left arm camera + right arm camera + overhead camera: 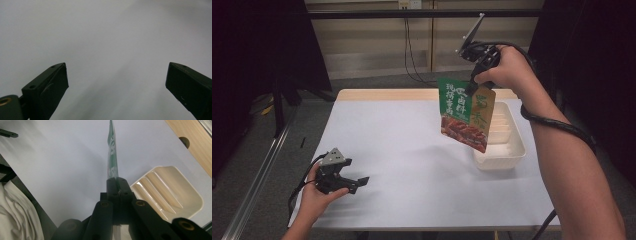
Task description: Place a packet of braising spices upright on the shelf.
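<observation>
A white sheet covers the table [412, 165], with a bare wooden strip along its far edge; dark curtains hang at both sides of the room and a pale wall panel with cables stands behind. At the near left corner the left gripper [354, 183] rests low over the table, its jaws spread wide with nothing between them. Farther right, the right gripper [473, 86] is raised above the table, jaws clenched on the top edge of a green snack pouch [466, 114], which hangs just left of a white ridged tray [507, 150].
</observation>
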`<state>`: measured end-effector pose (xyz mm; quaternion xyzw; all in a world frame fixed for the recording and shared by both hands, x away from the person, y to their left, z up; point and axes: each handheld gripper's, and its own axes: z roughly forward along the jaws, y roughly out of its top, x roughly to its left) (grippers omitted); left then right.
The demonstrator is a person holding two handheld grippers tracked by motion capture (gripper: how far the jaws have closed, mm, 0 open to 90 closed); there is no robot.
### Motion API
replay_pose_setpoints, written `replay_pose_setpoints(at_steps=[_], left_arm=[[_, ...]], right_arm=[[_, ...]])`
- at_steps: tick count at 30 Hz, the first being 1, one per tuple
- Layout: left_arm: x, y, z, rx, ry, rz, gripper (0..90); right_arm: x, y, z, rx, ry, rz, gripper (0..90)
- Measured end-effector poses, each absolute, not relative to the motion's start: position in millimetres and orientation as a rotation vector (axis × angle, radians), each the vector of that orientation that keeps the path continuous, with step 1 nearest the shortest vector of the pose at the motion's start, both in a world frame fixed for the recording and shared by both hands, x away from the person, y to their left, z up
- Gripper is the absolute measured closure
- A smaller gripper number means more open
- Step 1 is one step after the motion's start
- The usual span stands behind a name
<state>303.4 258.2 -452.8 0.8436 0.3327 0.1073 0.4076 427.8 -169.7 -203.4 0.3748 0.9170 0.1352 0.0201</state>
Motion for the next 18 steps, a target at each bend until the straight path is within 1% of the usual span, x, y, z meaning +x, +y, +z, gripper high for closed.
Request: replay_pose_setpoints(at_steps=[18], left_arm=[[302.8, 256.8, -452.9, 2.137, 0.839, 0.278, 4.1]], right_arm=[[424.1, -192.3, -206.5, 1.194, 2.833, 0.388, 90.0]])
